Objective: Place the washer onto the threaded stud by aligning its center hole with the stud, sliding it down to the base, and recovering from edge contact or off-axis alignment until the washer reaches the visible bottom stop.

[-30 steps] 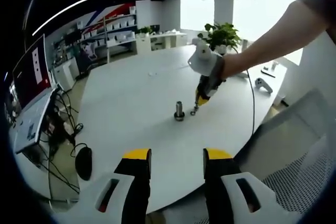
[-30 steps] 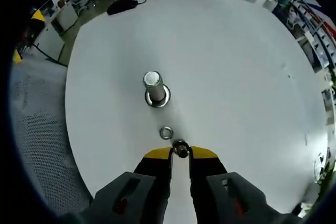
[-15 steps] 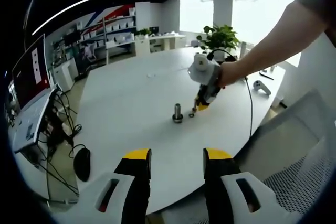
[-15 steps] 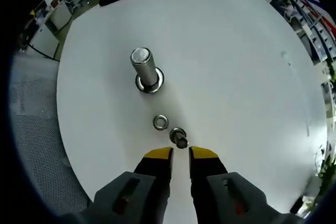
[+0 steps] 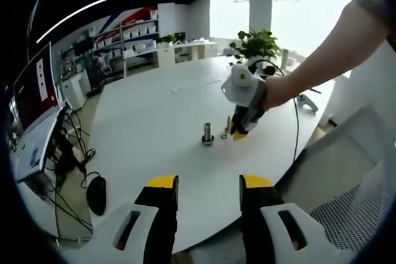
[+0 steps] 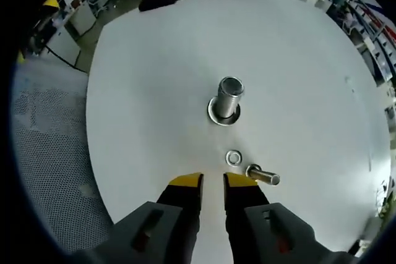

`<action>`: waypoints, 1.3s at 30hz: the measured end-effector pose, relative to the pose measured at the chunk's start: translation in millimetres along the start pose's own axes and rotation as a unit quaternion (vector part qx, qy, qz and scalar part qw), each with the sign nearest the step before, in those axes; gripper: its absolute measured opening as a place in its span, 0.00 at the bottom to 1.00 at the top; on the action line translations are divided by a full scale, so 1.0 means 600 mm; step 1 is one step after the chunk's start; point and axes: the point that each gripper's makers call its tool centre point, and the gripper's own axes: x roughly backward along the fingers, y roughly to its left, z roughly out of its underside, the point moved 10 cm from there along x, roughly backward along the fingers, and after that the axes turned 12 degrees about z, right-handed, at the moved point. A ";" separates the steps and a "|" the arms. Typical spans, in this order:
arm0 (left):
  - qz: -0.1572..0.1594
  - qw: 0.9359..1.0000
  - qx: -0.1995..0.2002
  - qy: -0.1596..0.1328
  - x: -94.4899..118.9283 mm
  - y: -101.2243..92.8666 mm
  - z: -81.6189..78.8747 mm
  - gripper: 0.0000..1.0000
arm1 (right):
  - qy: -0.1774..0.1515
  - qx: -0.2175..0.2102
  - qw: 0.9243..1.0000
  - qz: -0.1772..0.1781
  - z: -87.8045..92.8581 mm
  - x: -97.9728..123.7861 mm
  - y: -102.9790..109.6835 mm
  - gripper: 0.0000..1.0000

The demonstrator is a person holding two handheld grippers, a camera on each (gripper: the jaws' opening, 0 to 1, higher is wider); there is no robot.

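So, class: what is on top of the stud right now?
Nothing: the stud has a bare top. The washer lies flat on the table beside a small bolt. The stud's base hides the table beneath.

The threaded stud (image 6: 228,96) looked like bright polished metal, as did the washer (image 6: 233,157) and a small bolt (image 6: 263,175). The white table (image 6: 154,91) seemed smooth and matt.

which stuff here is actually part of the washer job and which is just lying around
For the job:
- upright silver threaded stud on its round base
- small silver ring washer
- right gripper, open

Just lying about:
- small silver bolt standing beside the washer
- black computer mouse
- potted green plant
- round white table
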 end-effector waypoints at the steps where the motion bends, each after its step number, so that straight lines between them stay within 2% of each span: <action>1: 0.000 1.000 -0.001 0.001 0.000 0.000 0.000 0.37 | 0.001 0.001 1.000 0.000 -0.001 -0.001 0.001 0.16; 2: 0.000 1.000 -0.001 0.001 0.000 -0.001 0.000 0.37 | 0.008 -0.008 1.000 -0.003 -0.002 -0.005 0.001 0.16; 4: -0.001 1.000 -0.002 0.001 0.000 -0.001 0.000 0.37 | -0.001 -0.034 0.999 -0.001 -0.007 -0.005 -0.002 0.17; 9: -0.002 1.000 -0.002 0.000 0.001 -0.001 0.000 0.37 | -0.002 -0.023 1.000 0.017 -0.017 -0.007 -0.011 0.18; 19: -0.003 1.000 0.000 -0.003 0.001 0.001 0.000 0.37 | 0.010 -0.025 0.999 0.019 -0.014 -0.022 -0.018 0.19; 22: -0.004 1.000 0.000 -0.001 0.001 0.001 0.000 0.37 | 0.008 -0.040 0.999 0.012 -0.013 -0.025 -0.019 0.19; 25: -0.008 1.000 0.003 -0.007 0.003 0.003 -0.001 0.37 | 0.007 -0.036 0.999 0.009 -0.011 -0.029 -0.015 0.22; 26: -0.007 1.000 0.005 -0.006 0.002 0.003 0.000 0.37 | 0.014 -0.041 0.999 0.010 -0.009 -0.026 -0.011 0.22; 28: -0.007 1.000 0.001 0.000 0.001 0.002 0.000 0.37 | 0.006 -0.040 0.999 -0.002 -0.011 -0.029 -0.009 0.20; 32: -0.006 1.000 0.002 0.001 0.001 0.002 0.000 0.37 | 0.000 -0.047 0.999 -0.002 -0.008 -0.024 -0.002 0.20; 35: -0.005 1.000 0.000 0.002 0.000 0.002 0.000 0.37 | -0.006 -0.035 0.999 -0.019 -0.008 -0.019 0.012 0.20; 39: -0.005 1.000 0.001 0.003 0.000 0.002 0.000 0.37 | -0.011 -0.006 1.000 -0.012 -0.007 -0.016 0.019 0.19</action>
